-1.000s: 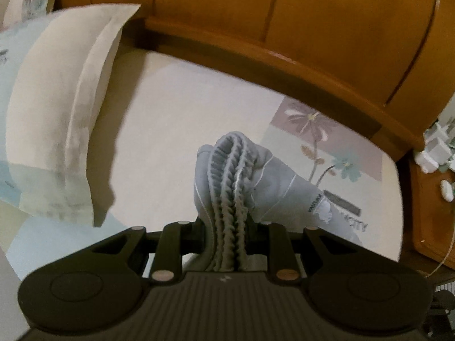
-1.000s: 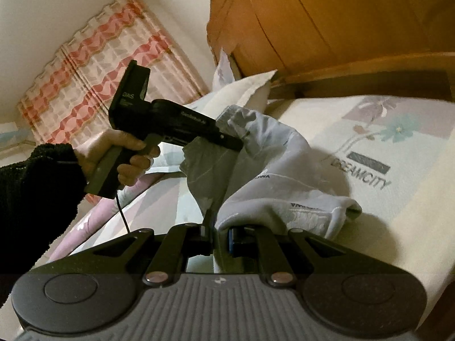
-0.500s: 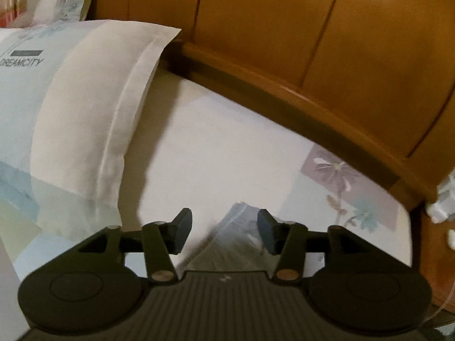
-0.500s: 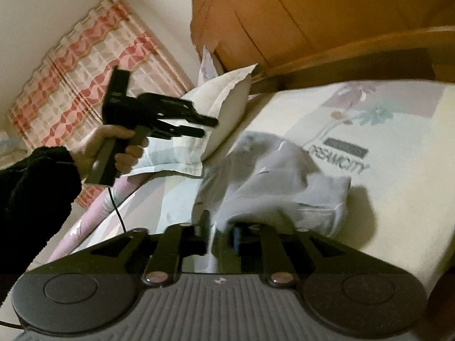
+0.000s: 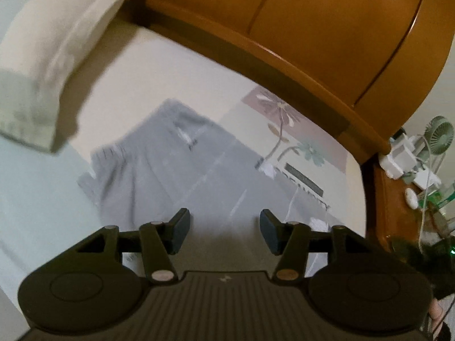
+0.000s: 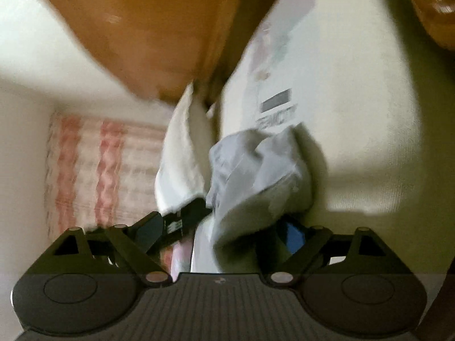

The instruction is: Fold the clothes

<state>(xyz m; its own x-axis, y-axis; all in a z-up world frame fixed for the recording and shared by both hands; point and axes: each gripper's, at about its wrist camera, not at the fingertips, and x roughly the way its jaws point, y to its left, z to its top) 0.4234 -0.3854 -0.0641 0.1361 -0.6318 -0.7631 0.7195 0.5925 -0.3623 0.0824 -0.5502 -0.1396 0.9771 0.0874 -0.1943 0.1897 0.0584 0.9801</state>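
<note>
The grey shorts (image 5: 182, 176) lie on the bed (image 5: 176, 79), just beside the pillow (image 5: 54, 56), bunched and creased rather than squared into a fold. The left gripper (image 5: 222, 228) hovers over them, fingers spread and empty. The right gripper (image 6: 224, 238) also shows fingers apart, grey cloth between them; whether they touch it is blurred. I judge that flattening and folding remain.
</note>
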